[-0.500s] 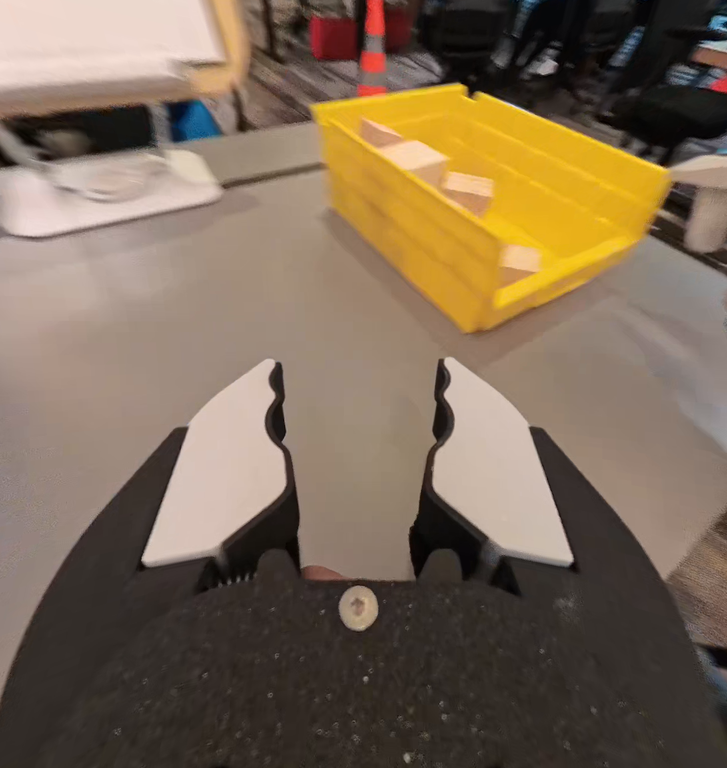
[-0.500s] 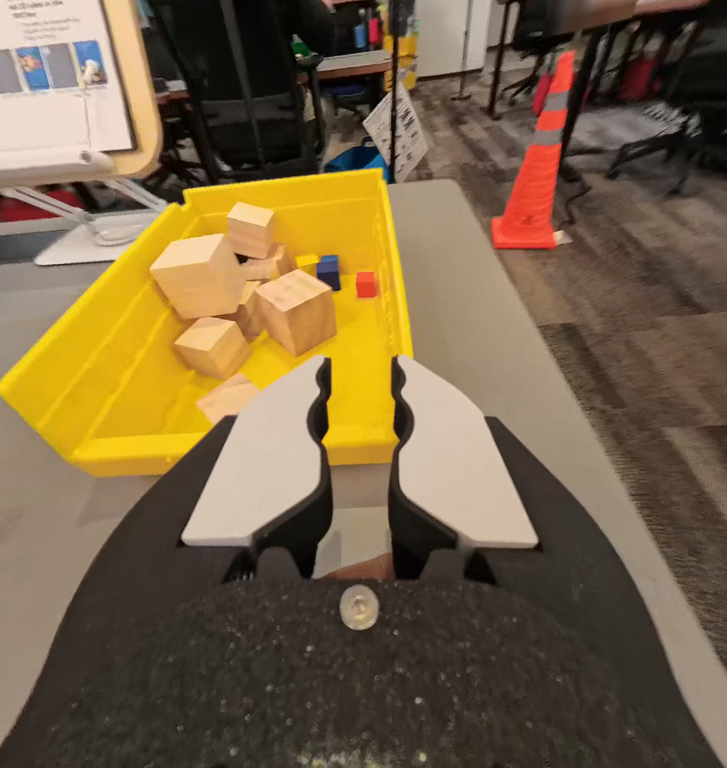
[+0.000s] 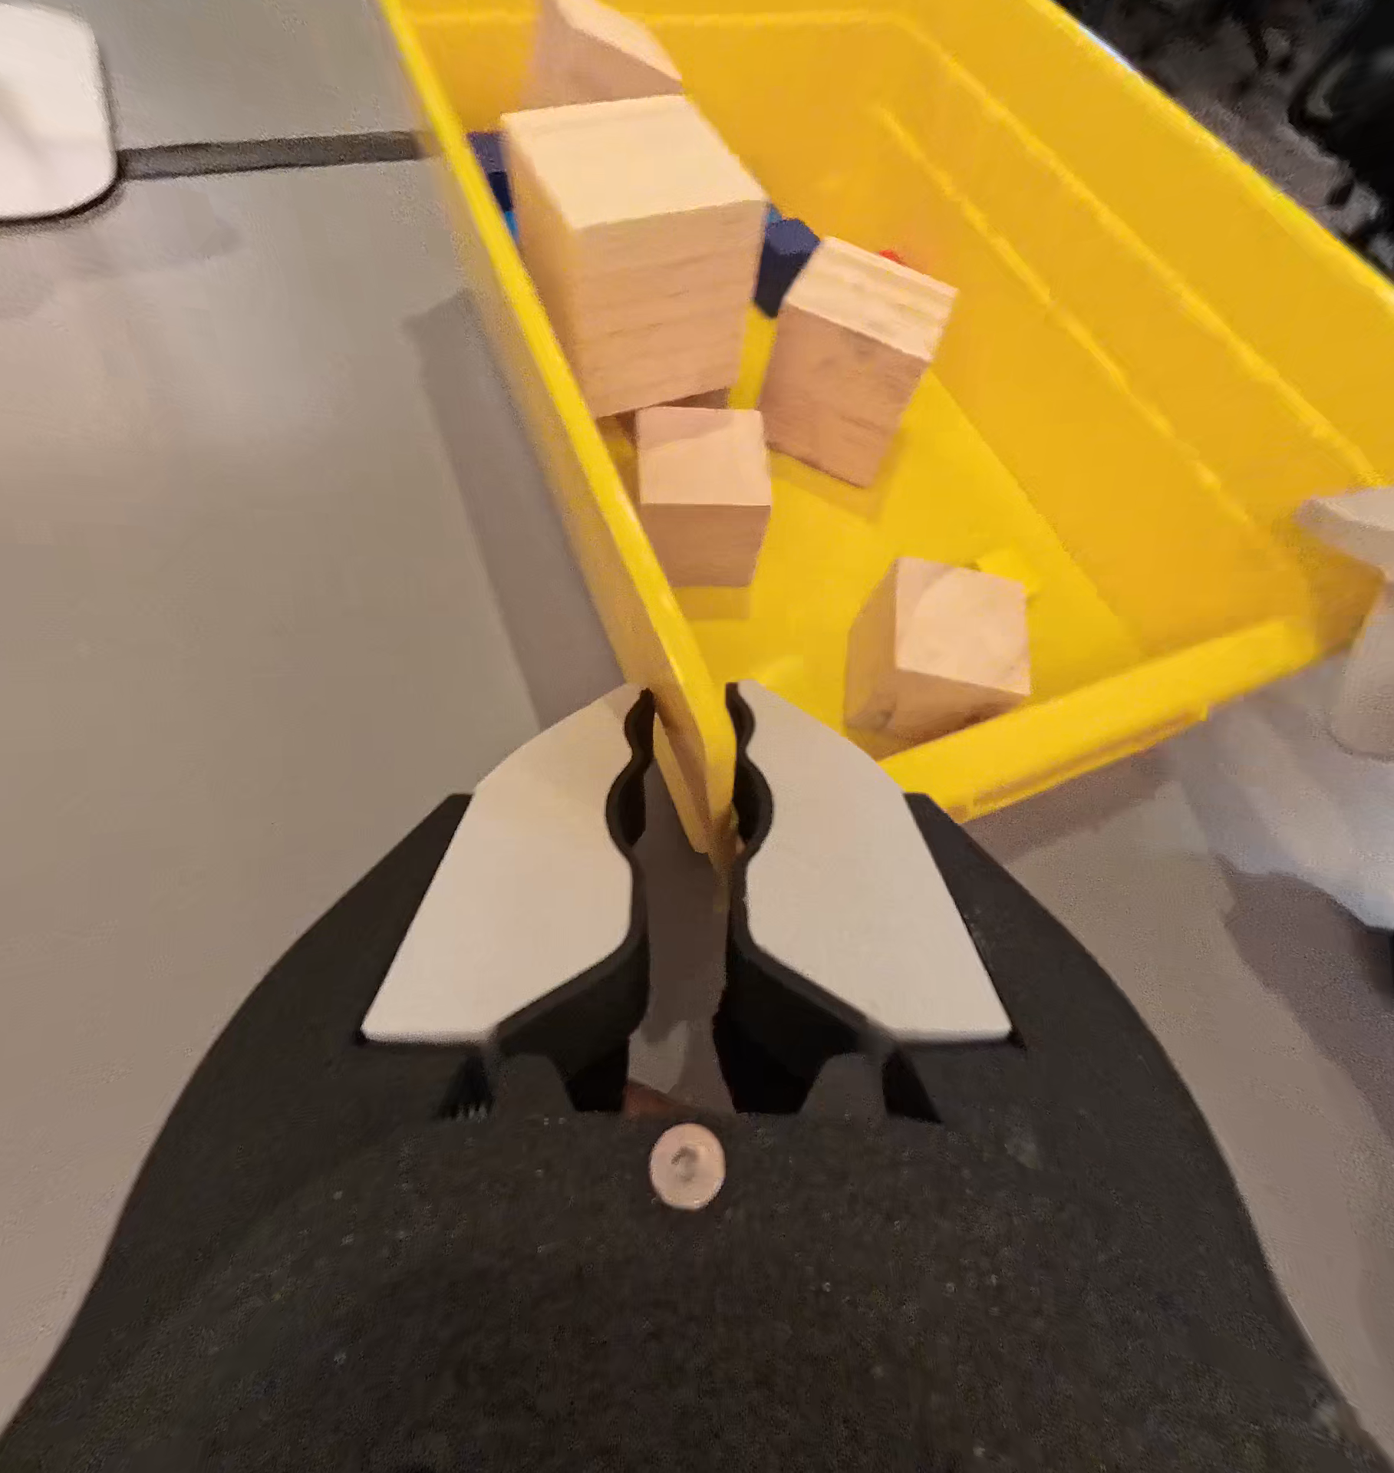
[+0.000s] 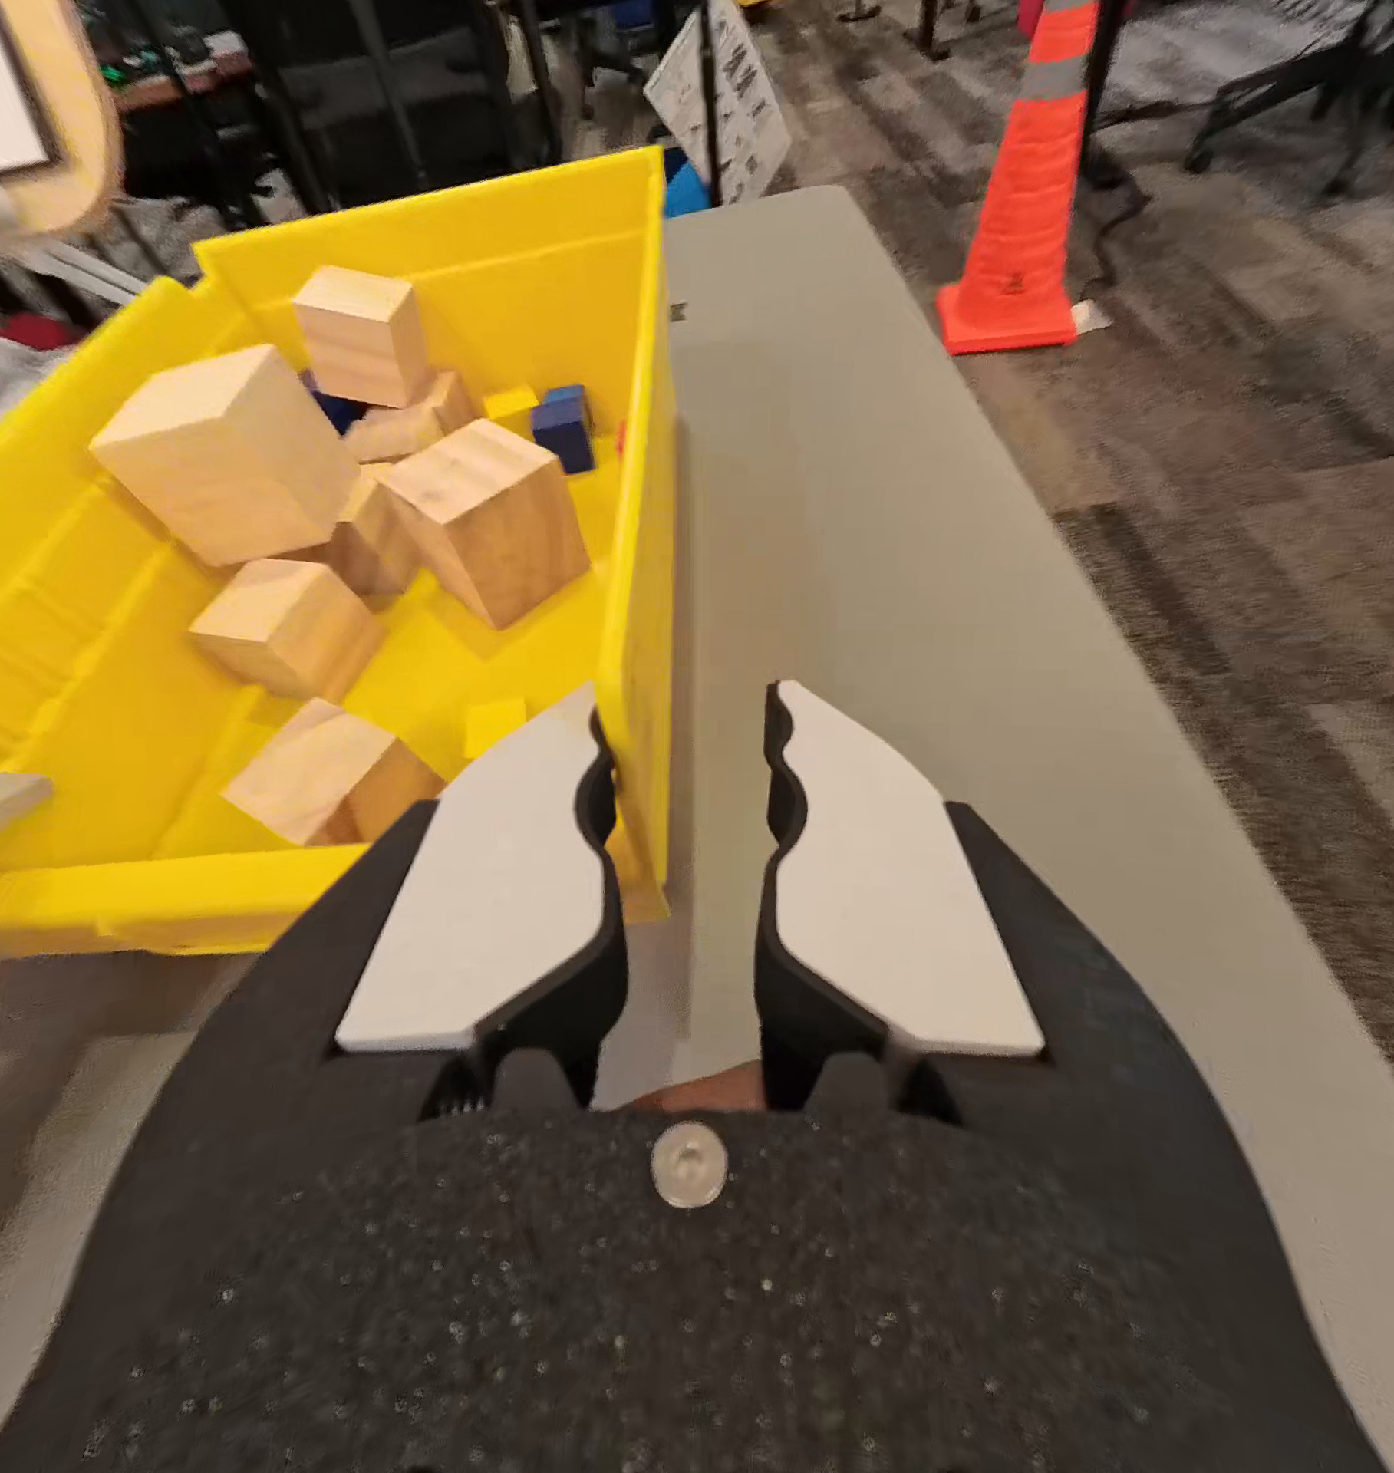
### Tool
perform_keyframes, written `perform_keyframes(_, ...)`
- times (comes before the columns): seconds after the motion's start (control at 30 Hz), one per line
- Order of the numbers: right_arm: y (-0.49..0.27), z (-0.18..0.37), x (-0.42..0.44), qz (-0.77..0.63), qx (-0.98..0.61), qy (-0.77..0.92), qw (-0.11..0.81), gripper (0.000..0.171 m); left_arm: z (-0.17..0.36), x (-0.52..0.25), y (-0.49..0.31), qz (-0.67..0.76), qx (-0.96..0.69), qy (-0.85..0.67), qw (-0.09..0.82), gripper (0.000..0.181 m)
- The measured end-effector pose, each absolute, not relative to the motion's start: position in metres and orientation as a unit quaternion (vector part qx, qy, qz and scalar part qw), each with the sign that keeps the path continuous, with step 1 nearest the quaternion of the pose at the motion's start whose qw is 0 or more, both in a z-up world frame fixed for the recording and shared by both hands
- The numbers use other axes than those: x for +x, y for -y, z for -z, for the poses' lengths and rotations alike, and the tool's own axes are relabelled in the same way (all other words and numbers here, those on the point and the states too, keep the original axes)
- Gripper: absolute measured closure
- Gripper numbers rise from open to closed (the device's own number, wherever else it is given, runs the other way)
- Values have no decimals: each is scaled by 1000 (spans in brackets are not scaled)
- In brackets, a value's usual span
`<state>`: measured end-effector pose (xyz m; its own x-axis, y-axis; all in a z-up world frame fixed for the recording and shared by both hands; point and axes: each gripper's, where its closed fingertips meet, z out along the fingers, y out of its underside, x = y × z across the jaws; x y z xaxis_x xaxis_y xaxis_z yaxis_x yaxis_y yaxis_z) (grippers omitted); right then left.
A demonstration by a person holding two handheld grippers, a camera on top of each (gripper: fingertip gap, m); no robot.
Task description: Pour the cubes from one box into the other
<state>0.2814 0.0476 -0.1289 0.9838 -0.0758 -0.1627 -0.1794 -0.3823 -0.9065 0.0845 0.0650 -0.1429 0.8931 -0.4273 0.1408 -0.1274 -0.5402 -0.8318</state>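
our left gripper point(image 3: 687, 717) is clamped narrow on the yellow box point(image 3: 1076, 335) wall; our right gripper point(image 4: 687, 717) gapes wide, the other wall between its fingers. stiff plastic, loose wooden cubes point(image 4: 486, 526) ahead will slide: grip both walls

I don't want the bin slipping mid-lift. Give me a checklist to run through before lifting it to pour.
1. Left gripper clamped on the yellow bin: ok, its fingers pinch the near end of the left wall.
2. Right gripper clamped: not ok, jaws open, straddling the right wall, only the inner finger near it.
3. Wooden cubes inside the bin: ok, piled at the back with small blue cubes.
4. Receiving box located: cannot tell, none in view.
5. Grey table beside the bin free: ok.
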Motion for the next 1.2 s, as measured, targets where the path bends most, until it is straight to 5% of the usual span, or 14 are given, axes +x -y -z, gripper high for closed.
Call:
perform_keyframes(0.07,-52,129,266,-81,-830,-76,546,141,143,75,-65,160,-865,-148,451,167)
perform_keyframes(0.17,-51,128,246,-68,-842,-92,527,168,141,59,-63,138,-870,-133,454,171)
perform_keyframes(0.53,-32,79,75,-73,-809,-89,576,169,91,-116,-43,60,-853,-99,509,179)
perform_keyframes(0.87,-47,124,-54,-76,-833,-38,547,169,136,-247,-42,35,-862,-90,497,178)
perform_keyframes(1.03,-21,106,-50,-114,-831,32,543,156,98,-233,-1,158,-845,-145,490,125)
perform_keyframes(1.2,14,88,-51,-134,-824,133,534,156,79,-326,45,186,-824,-72,531,117)
